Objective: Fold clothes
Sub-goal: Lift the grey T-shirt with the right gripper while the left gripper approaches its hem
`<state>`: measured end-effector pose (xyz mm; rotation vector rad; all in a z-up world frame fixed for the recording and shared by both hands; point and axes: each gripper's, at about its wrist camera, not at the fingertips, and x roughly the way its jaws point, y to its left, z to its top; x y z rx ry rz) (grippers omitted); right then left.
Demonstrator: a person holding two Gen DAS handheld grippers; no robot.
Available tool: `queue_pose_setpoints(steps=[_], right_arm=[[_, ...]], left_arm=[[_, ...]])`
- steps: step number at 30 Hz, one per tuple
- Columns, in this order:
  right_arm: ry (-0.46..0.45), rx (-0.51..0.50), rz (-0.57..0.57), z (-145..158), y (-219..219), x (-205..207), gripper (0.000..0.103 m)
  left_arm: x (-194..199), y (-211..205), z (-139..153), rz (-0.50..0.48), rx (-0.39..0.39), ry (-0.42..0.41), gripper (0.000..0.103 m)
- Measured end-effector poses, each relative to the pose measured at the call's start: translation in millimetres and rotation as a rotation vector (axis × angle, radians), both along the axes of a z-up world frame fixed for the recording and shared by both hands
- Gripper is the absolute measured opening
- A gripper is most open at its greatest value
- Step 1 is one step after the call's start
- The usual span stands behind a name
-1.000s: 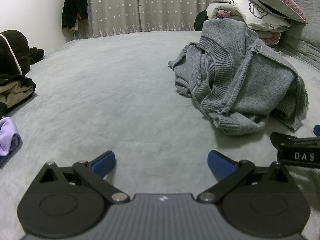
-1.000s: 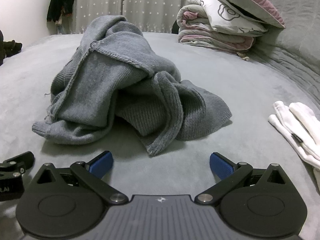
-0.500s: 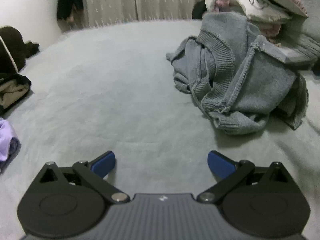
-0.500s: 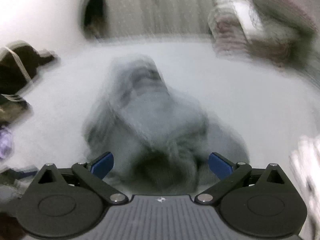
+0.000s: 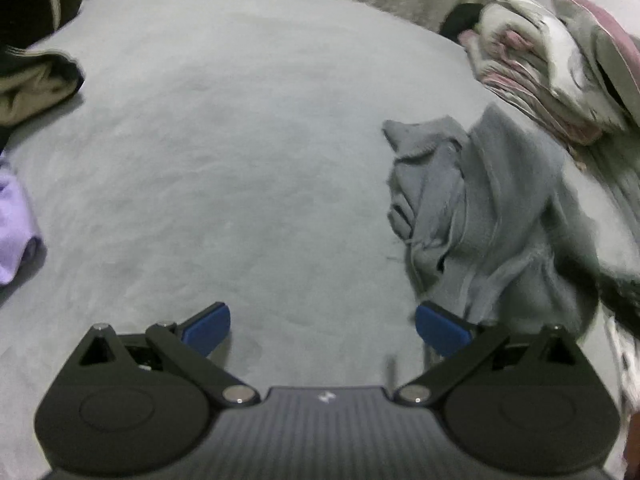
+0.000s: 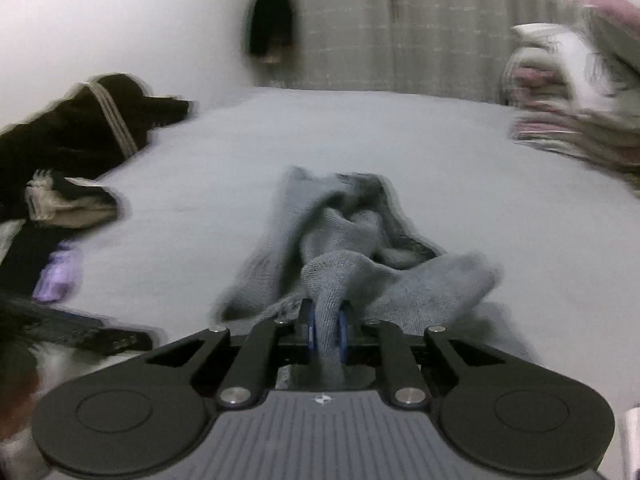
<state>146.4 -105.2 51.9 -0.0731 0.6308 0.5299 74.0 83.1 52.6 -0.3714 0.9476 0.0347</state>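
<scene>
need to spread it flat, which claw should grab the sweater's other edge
Left. The left claw is open and empty beside the grey sweater; the right claw has just closed on a fold of it.

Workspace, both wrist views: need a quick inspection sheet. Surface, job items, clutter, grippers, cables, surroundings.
Surface: grey bed cover, wide bare stretch in the middle.
Job's things: grey sweater, crumpled, one fold lifted.
Clutter: dark clothes and a purple garment at the left edge; stacked bedding at the far right.
Grippers: right gripper has just been closing, now shut on a sweater fold; left gripper open, nothing between its pads, sweater just beside its right pad.
Cables: nothing seen.
Surroundings: curtain behind the bed, dark garment hanging on the wall; right view blurred.
</scene>
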Motion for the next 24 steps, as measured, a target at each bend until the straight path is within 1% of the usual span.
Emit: queue_pose_setpoints(steps=[2, 3, 5, 6, 7, 8, 9, 10, 11, 12, 13, 14, 15, 17, 19, 22, 23, 24], right_arm=[[0.051, 0.021, 0.164, 3.4, 12.6, -24.6, 0.013], [0.080, 0.015, 0.245, 1.3, 18.3, -39.9, 0.010], [0.149, 0.010, 0.415, -8.3, 29.8, -65.1, 0.010], [0.170, -0.008, 0.514, -12.6, 38.0, -77.2, 0.010], [0.167, -0.039, 0.626, -16.1, 47.4, -91.6, 0.010], [0.141, -0.060, 0.729, -18.8, 55.4, -107.2, 0.010], [0.113, -0.064, 0.801, -18.4, 61.9, -118.0, 0.010], [0.099, -0.053, 0.824, -15.2, 64.7, -121.6, 0.010], [0.082, -0.044, 0.801, -11.1, 63.7, -119.0, 0.017], [0.064, -0.037, 0.769, -6.5, 61.6, -114.8, 0.037], [0.045, -0.037, 0.690, -0.4, 53.8, -103.2, 0.050], [0.031, -0.034, 0.600, 2.2, 41.8, -90.7, 0.073], [0.018, -0.034, 0.508, 4.9, 29.4, -78.0, 0.085], [-0.010, -0.069, 0.341, 2.8, 9.8, -61.5, 0.086], [-0.047, -0.139, 0.226, -5.4, 0.7, -46.9, 0.086], [-0.115, -0.270, 0.215, -23.0, 22.2, -43.8, 0.086], [-0.131, -0.311, 0.251, -27.2, 32.7, -44.7, 0.081], [-0.135, -0.346, 0.297, -29.7, 41.6, -45.2, 0.059]], left_arm=[[3.6, 7.6, 1.4, 0.046, -0.048, 0.008, 0.103], [3.5, 15.4, 2.2, 0.071, -0.070, 0.002, 0.103], [1.3, 25.2, 3.2, 0.114, -0.099, -0.008, 0.103], [1.4, 28.3, 3.1, 0.126, -0.110, -0.005, 0.103], [0.3, 30.9, 1.8, 0.126, -0.123, 0.004, 0.103], [-1.5, 33.5, 0.8, 0.125, -0.137, 0.012, 0.103], [-5.0, 35.8, -0.1, 0.119, -0.156, 0.018, 0.103], [-6.5, 37.2, -1.6, 0.113, -0.173, 0.021, 0.103], [-8.1, 38.4, -3.0, 0.108, -0.187, 0.023, 0.103], [-10.1, 38.3, -4.1, 0.105, -0.187, 0.023, 0.103], [-11.7, 38.0, -5.2, 0.101, -0.184, 0.023, 0.103], [-10.7, 35.3, -5.9, 0.095, -0.182, 0.024, 0.103], [-9.7, 32.7, -6.6, 0.089, -0.179, 0.025, 0.103], [-9.2, 30.2, -7.0, 0.079, -0.188, 0.033, 0.103], [-9.7, 29.3, -6.4, 0.071, -0.207, 0.045, 0.103], [-10.2, 24.4, -4.2, 0.071, -0.219, 0.044, 0.103], [-10.6, 22.4, -4.0, 0.072, -0.220, 0.043, 0.103], [-10.2, 22.2, -4.8, 0.071, -0.222, 0.046, 0.103]])
